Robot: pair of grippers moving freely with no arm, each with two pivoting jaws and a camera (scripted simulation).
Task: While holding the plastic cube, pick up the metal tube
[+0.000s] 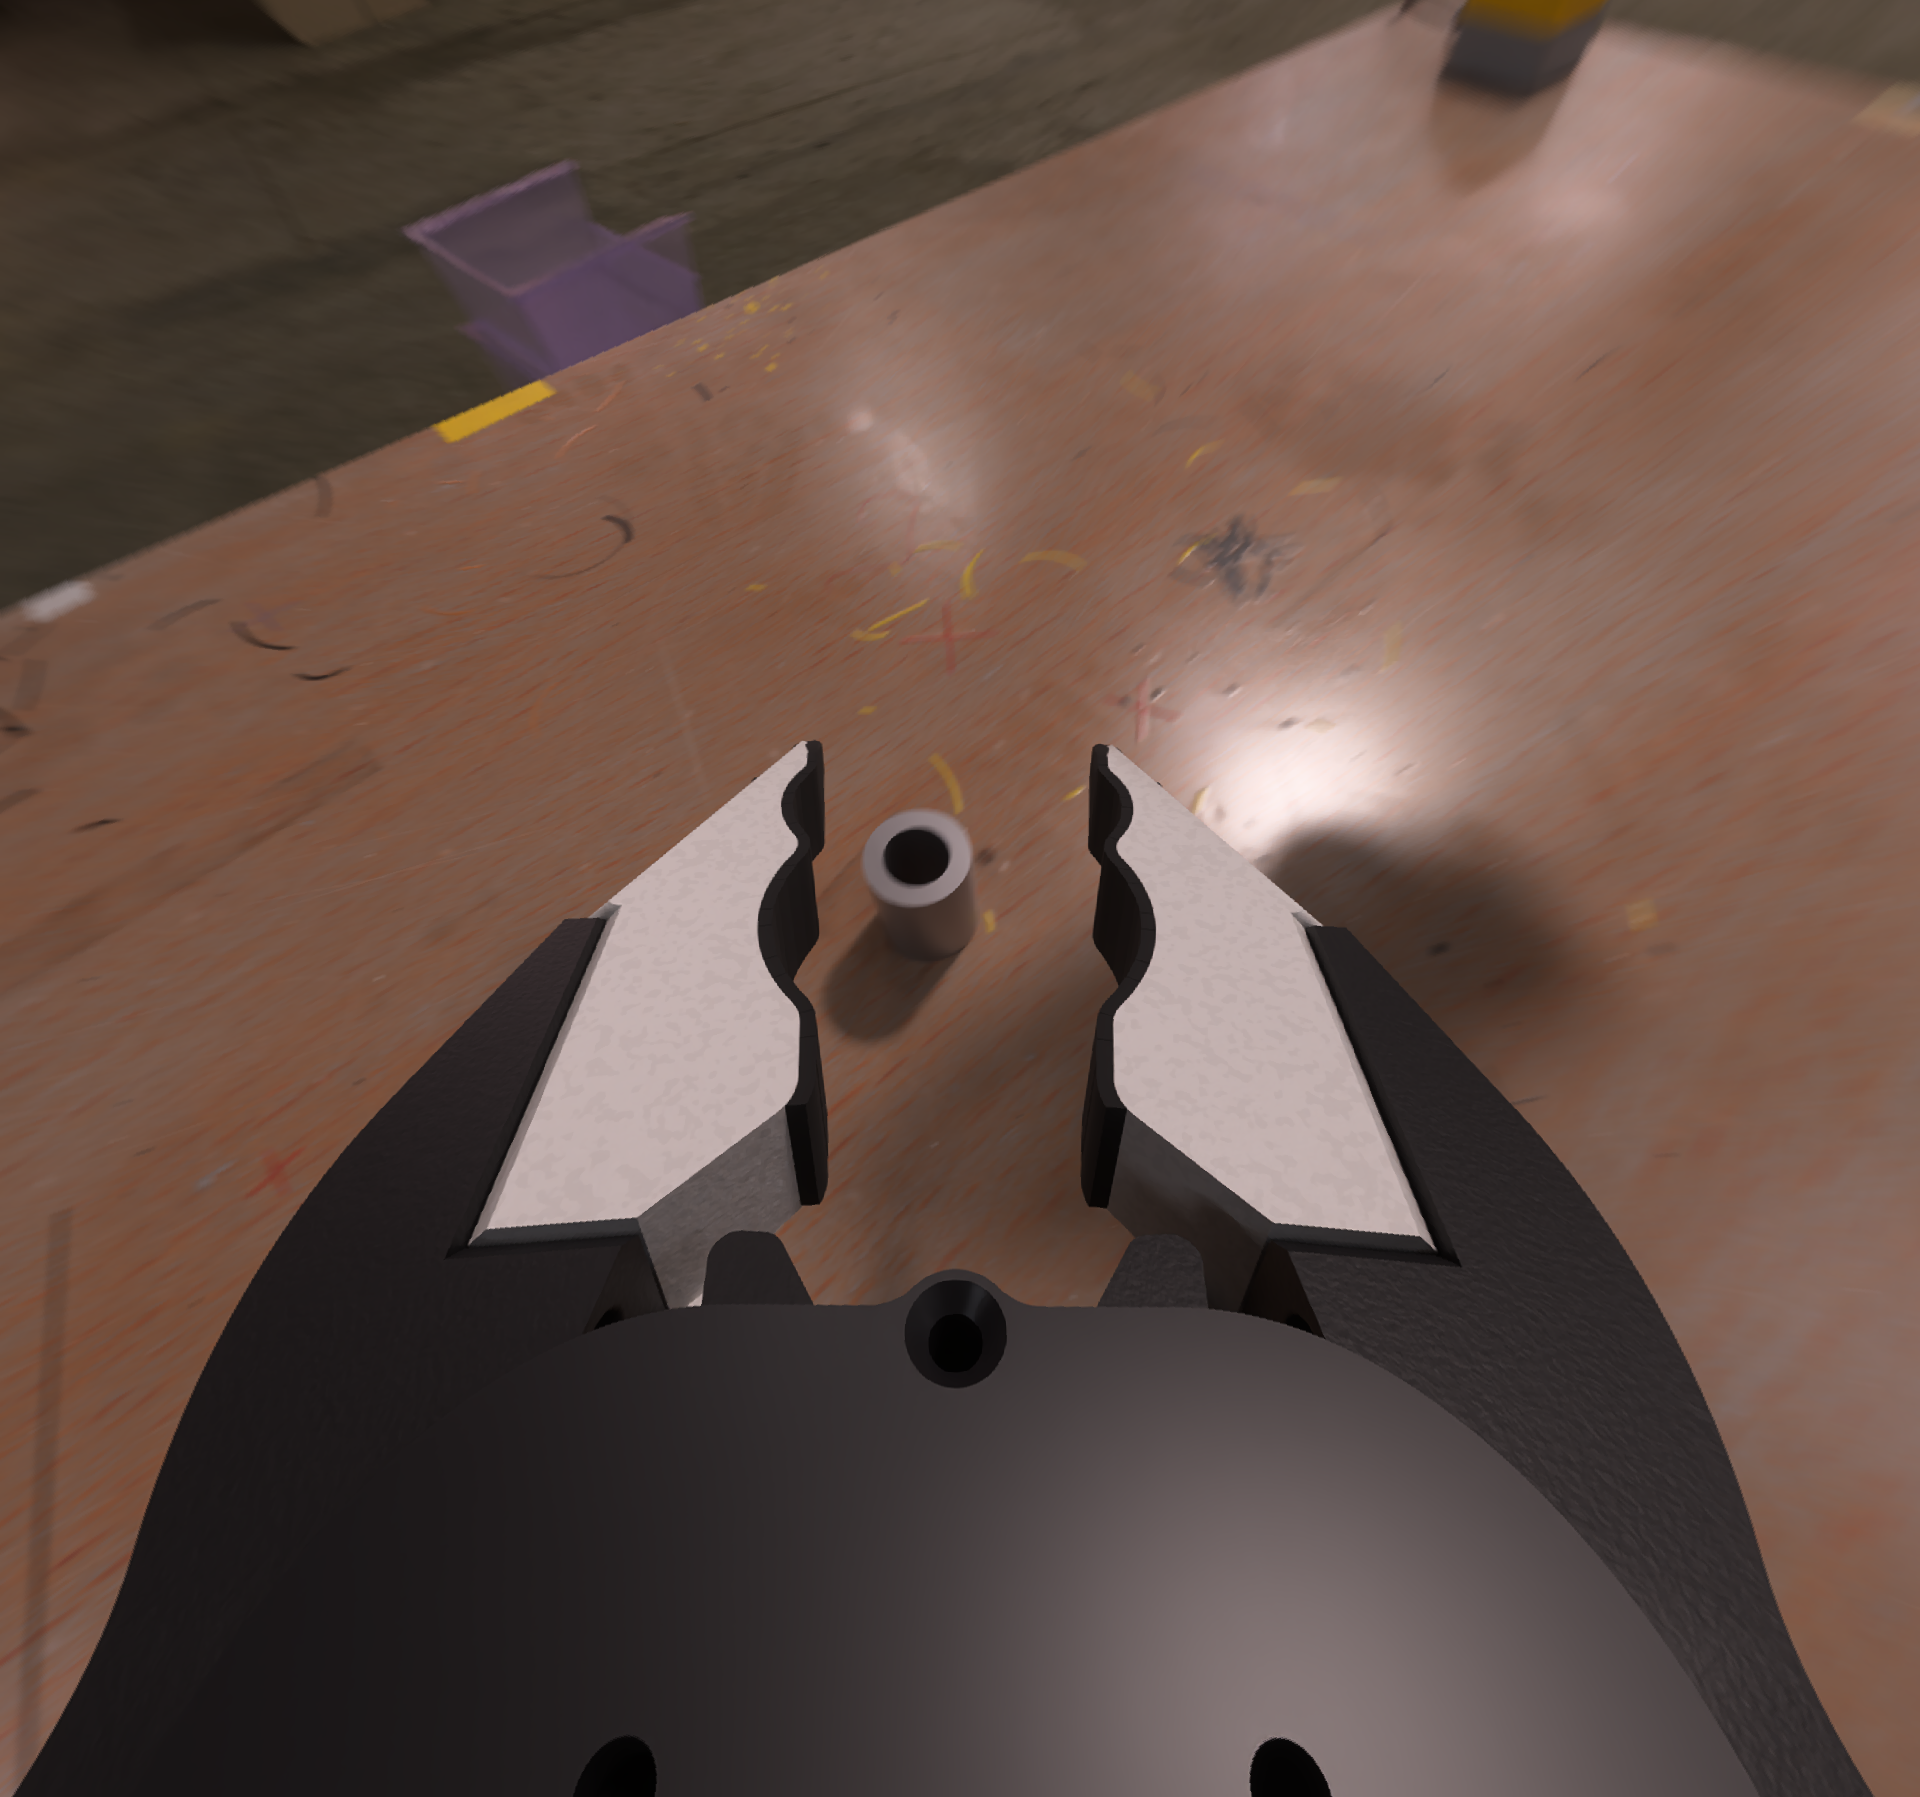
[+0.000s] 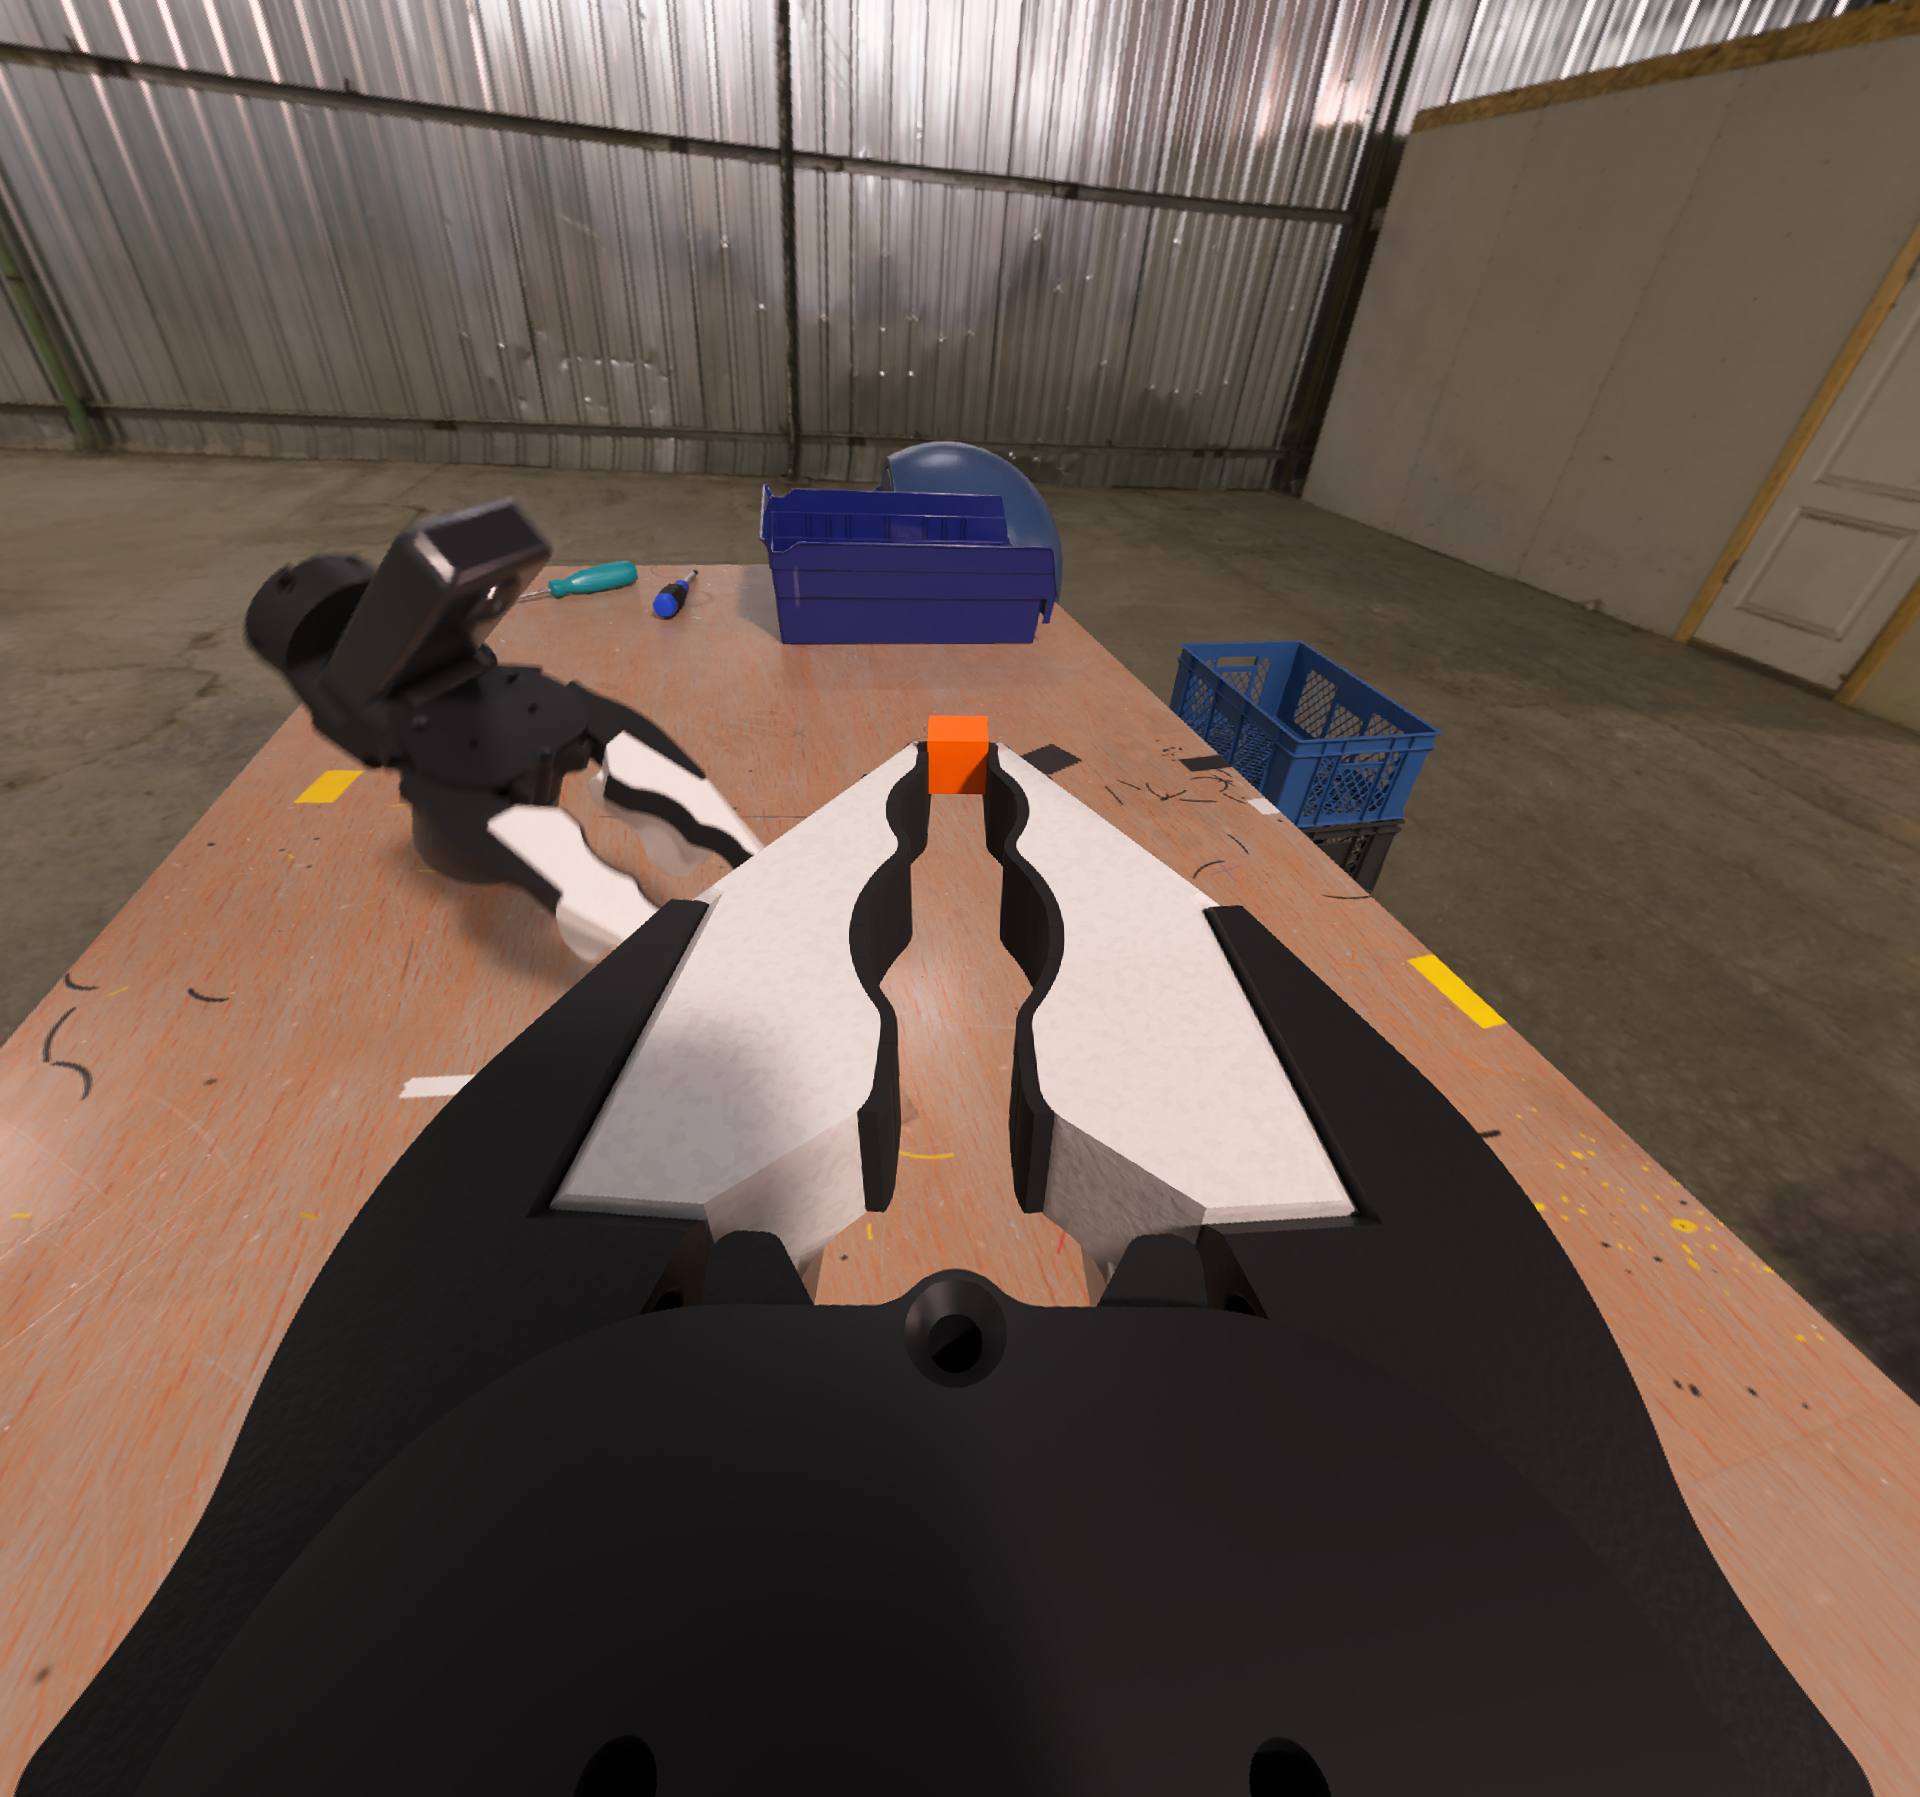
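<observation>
A short grey metal tube (image 1: 923, 883) stands upright on the wooden table (image 1: 520, 812), its open end up. My left gripper (image 1: 956, 771) is open, tilted down over it, with the tube between the two fingers and touching neither. My right gripper (image 2: 957, 760) is shut on a small orange plastic cube (image 2: 957, 755), pinched at the fingertips and held above the table. The left gripper (image 2: 665, 864) also shows in the right wrist view, to the left, open and angled down; the tube is hidden there.
A dark blue bin (image 2: 904, 568) with a blue dome (image 2: 997, 480) behind it stands at the table's far end. Two screwdrivers (image 2: 623, 584) lie left of it. A blue crate (image 2: 1304, 724) sits off the right edge. A yellow button box (image 1: 1538, 2) and a purple bin (image 1: 561, 272) are beyond the left gripper.
</observation>
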